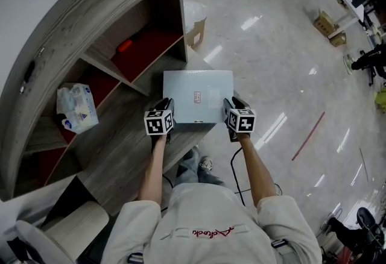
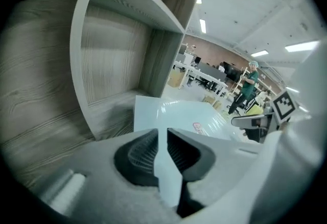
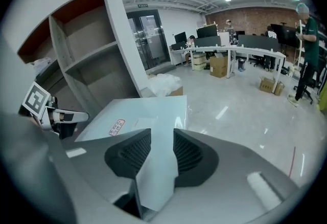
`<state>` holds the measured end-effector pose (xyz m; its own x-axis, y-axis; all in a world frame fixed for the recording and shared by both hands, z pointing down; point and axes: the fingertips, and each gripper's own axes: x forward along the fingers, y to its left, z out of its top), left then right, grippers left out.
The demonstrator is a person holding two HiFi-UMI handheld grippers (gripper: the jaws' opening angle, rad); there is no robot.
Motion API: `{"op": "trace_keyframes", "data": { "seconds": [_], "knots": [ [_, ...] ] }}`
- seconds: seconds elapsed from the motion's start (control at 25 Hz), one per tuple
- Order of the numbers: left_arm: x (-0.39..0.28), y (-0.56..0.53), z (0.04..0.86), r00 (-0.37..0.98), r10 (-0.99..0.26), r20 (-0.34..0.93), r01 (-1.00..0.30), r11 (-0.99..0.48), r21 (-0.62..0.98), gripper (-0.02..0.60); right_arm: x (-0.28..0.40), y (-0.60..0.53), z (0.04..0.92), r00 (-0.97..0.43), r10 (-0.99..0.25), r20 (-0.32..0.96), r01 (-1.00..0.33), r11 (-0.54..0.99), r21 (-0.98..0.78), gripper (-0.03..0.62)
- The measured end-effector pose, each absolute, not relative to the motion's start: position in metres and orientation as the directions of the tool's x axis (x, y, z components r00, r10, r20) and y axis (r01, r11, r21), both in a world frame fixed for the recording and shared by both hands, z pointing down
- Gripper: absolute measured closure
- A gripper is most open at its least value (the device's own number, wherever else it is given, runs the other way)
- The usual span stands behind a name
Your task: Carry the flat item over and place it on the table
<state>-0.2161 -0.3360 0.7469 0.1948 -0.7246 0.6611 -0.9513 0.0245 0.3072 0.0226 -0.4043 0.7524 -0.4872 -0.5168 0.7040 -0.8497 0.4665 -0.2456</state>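
The flat item (image 1: 198, 95) is a pale grey-blue box with a small red-and-white label, held level at the open end of the grey wooden shelf unit (image 1: 114, 154). My left gripper (image 1: 163, 111) is shut on its near left corner, and my right gripper (image 1: 232, 111) is shut on its near right corner. In the left gripper view the flat item (image 2: 179, 114) runs between the ribbed pads of the left gripper (image 2: 162, 154), which press on its thin edge. In the right gripper view the right gripper (image 3: 157, 154) clamps the flat item (image 3: 145, 115) the same way.
A wrapped tissue pack (image 1: 76, 108) lies on a shelf board at the left. Red panels (image 1: 143, 49) line the shelf compartments. A cardboard box (image 1: 195, 32) and plastic wrap sit on the glossy floor beyond. White tables (image 3: 240, 53) and a person in green (image 2: 246, 87) stand far off.
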Motion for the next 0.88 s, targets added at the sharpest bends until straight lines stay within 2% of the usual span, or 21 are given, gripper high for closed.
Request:
{"op": "trace_keyframes", "data": {
  "seconds": [0.04, 0.08, 0.2, 0.56, 0.88],
  "knots": [
    [-0.213, -0.334, 0.743, 0.193, -0.732, 0.653, -0.954, 0.017, 0.301, 0.559, 0.024, -0.402, 0.748, -0.485, -0.528, 0.698, -0.85, 0.47, -0.235, 0.465],
    [-0.21, -0.331, 0.74, 0.198, -0.738, 0.645, -0.954, 0.008, 0.301, 0.581, 0.025, -0.401, 0.745, -0.483, -0.537, 0.691, -0.851, 0.473, -0.228, 0.495],
    [-0.198, -0.326, 0.732, 0.225, -0.746, 0.626, -0.951, -0.028, 0.309, 0.581, 0.025, -0.395, 0.735, -0.483, -0.563, 0.67, -0.851, 0.481, -0.209, 0.591],
    [-0.176, -0.311, 0.683, 0.216, -0.805, 0.552, -0.962, -0.081, 0.26, 0.581, 0.031, -0.374, 0.687, -0.531, -0.627, 0.57, -0.83, 0.519, -0.202, 0.591],
    [-0.146, -0.293, 0.619, 0.259, -0.884, 0.389, -0.957, -0.18, 0.228, 0.583, 0.038, -0.348, 0.617, -0.571, -0.716, 0.402, -0.815, 0.551, -0.177, 0.591]
  ]
}}
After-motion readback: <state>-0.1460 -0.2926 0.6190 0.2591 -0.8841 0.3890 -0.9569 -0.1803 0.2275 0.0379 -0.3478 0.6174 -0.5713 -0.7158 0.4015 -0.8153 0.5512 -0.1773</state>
